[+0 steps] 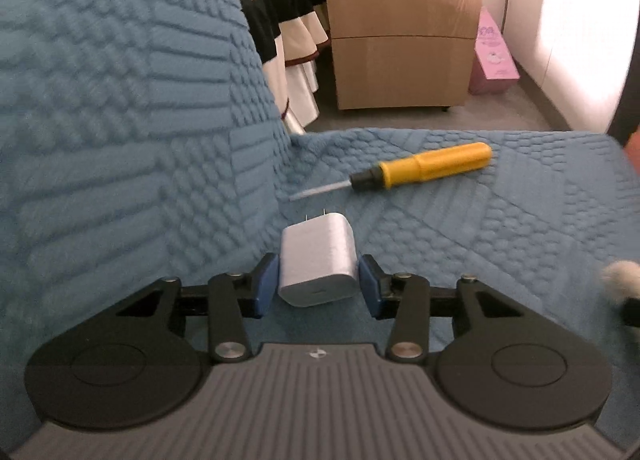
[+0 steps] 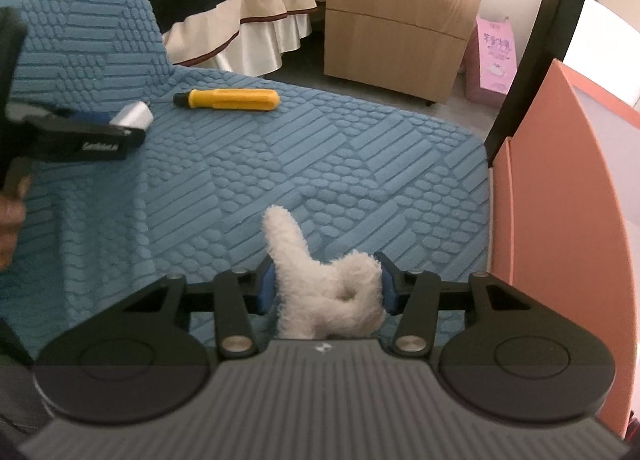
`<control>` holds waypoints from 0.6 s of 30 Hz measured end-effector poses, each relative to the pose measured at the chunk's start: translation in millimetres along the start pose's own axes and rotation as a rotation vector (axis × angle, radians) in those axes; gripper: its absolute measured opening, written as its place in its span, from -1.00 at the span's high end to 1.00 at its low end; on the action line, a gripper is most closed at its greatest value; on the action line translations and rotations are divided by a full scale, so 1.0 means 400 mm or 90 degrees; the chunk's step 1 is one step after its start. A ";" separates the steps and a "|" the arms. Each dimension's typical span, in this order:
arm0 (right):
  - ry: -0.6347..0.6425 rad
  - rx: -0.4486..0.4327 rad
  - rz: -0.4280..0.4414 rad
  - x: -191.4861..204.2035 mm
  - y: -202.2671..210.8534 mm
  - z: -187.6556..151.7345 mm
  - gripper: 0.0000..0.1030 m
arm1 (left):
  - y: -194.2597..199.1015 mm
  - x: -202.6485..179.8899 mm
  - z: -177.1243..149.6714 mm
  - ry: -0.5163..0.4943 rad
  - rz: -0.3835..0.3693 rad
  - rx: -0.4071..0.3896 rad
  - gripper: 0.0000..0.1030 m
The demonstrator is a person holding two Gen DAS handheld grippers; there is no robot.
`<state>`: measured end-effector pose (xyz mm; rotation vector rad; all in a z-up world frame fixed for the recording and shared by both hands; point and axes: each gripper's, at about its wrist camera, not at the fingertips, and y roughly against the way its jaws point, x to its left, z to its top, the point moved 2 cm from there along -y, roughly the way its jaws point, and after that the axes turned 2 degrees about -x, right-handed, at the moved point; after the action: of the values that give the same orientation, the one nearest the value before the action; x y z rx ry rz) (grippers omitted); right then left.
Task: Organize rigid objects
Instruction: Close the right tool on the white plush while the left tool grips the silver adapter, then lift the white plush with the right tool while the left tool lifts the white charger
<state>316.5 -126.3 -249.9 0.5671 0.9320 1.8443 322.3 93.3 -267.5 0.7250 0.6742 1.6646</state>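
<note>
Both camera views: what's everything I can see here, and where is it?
charger: one, white, between the left gripper's pads
plush toy: one, white, fluffy, between the right gripper's pads
screwdriver: one, yellow handle, lying on the cover
cover: one, blue, quilted, over seat and backrest
cabinet: one, wooden, on the floor behind
box: one, pink, right of the cabinet
striped cloth: one, cream and black, left of the cabinet
left hand-held gripper: one, black, blue pads
right hand-held gripper: one, black, blue pads

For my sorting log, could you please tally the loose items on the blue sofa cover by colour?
White: 2, the charger plug in the left tongs and the fluffy toy in the right tongs.
Yellow: 1, the screwdriver lying on the cover.
Total: 3.
</note>
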 end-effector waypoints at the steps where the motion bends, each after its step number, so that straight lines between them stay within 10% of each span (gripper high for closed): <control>1: -0.004 0.000 0.005 0.003 0.003 0.000 -0.01 | 0.014 -0.001 -0.008 0.006 -0.008 0.000 0.03; 18: -0.007 -0.005 0.036 0.078 0.069 -0.049 -0.02 | 0.186 -0.029 -0.146 0.068 -0.084 0.009 0.03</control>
<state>274.0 -112.1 -239.8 0.6039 0.9105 1.8930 233.3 64.1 -250.4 0.5913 0.7943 1.5862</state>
